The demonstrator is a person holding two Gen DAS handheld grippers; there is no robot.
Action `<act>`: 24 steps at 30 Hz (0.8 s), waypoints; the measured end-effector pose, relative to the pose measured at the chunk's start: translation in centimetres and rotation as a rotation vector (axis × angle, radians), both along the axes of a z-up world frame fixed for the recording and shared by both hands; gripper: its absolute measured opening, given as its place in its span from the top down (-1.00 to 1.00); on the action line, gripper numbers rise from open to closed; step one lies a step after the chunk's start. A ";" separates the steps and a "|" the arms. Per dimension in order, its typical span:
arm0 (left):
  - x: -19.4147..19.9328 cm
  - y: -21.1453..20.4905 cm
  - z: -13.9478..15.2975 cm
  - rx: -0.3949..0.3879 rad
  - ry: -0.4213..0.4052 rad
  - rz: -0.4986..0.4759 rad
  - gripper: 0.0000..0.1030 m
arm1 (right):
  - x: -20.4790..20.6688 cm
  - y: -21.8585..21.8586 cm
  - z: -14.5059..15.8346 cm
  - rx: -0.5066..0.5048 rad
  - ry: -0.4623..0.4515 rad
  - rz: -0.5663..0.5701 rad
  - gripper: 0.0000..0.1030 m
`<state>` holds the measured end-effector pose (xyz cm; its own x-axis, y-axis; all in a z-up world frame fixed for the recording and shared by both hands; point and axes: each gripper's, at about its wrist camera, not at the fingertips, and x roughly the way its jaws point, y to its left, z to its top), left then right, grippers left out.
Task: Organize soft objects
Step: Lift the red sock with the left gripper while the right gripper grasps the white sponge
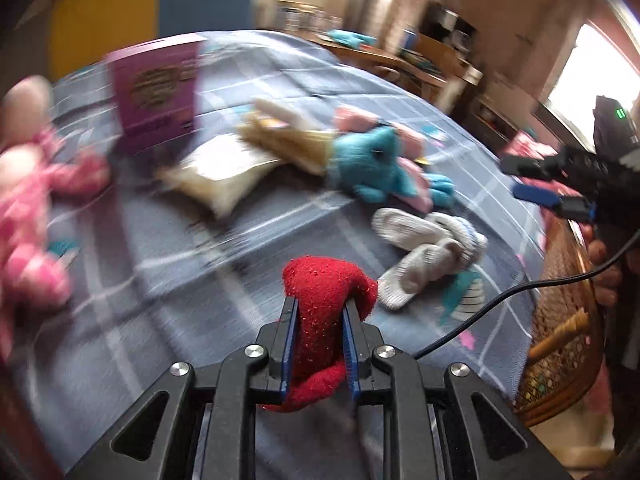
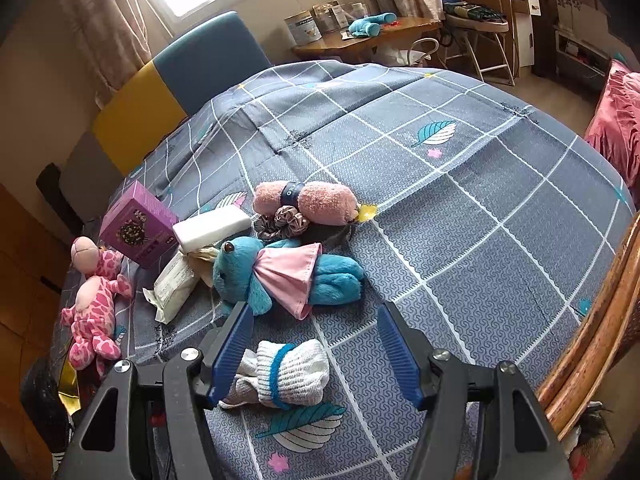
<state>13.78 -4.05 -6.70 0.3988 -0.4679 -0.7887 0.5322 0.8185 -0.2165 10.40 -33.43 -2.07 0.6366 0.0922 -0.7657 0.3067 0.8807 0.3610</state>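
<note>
Room: a bedroom with a curtained window, a yellow and blue headboard (image 2: pixel 176 84), and a wooden desk (image 2: pixel 360 36) beyond the bed.
Surface: a bed covered by a grey-blue checked bedspread (image 2: pixel 460 208) printed with leaves and small flowers.
Left gripper (image 1: pixel 320 332): jaws nearly together, blue pads pressed on both sides of a red soft cloth item (image 1: pixel 324 312); the item bulges above the fingertips and hangs below them. The left wrist view is motion-blurred.
Red item position: in the gripper, above the bedspread, near the white socks.
Right gripper (image 2: pixel 316 340): jaws about half open, nothing between the pads; it hovers over the bedspread.
White socks (image 2: pixel 284 372): a rolled bundle with a blue stripe, lying on the bedspread, seen in the gap between the right gripper's fingers, close to the left one. Contact cannot be told.
Blue plush elephant (image 2: pixel 280 276): lies on its side beyond the socks, wearing a pink garment.
Pink rolled towel (image 2: pixel 308 200): lies behind the elephant, bound with a dark band.
Scrunchies (image 2: pixel 282 222): touching the front of the towel.
White block (image 2: pixel 212 226): just beside the scrunchies, resting on a pale packet (image 2: pixel 174 288).
Purple box (image 2: pixel 138 230): tilted, beside the white block.
Pink spotted plush (image 2: pixel 94 300): at the bed's edge, apart from the other items.
Person: a hand (image 1: pixel 604 276) holds the right gripper's handle, seen in the left wrist view.
</note>
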 end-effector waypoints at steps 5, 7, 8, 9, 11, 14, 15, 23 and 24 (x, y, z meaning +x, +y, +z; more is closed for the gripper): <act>-2.1 4.6 -1.0 0.130 -0.035 0.236 0.53 | 0.1 0.5 0.0 -0.036 0.017 0.007 -0.27; -2.5 5.3 -1.8 0.152 -0.049 0.259 0.46 | 0.3 1.0 0.1 -0.067 0.026 0.020 -0.27; -2.6 5.1 -2.1 0.158 -0.065 0.254 0.45 | 0.4 1.4 0.2 -0.088 0.032 0.032 -0.27; -2.7 4.7 -2.2 0.171 -0.084 0.246 0.41 | 0.6 1.8 0.3 -0.102 0.041 0.048 -0.27; -2.9 3.9 -2.5 0.192 -0.097 0.230 0.39 | 1.2 2.7 0.3 -0.071 0.048 0.099 -0.27; -2.8 4.0 -2.5 0.173 -0.091 0.239 0.39 | 3.0 5.1 0.9 -0.028 0.046 0.182 -0.27; -2.8 4.1 -2.5 0.161 -0.086 0.240 0.39 | 3.9 5.9 1.1 -0.014 0.044 0.205 -0.27; -3.1 5.1 -2.6 0.110 -0.100 0.239 0.39 | 14.1 9.0 0.2 0.187 0.118 0.202 -0.68; -3.1 5.1 -2.6 0.104 -0.099 0.241 0.39 | 15.4 8.9 -0.2 0.221 0.137 0.177 -0.72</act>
<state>10.69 1.06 -9.32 0.5659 -0.2693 -0.7793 0.3340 0.9390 -0.0819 25.79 -24.50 -2.29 0.4880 0.3659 -0.7924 0.2150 0.8295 0.5154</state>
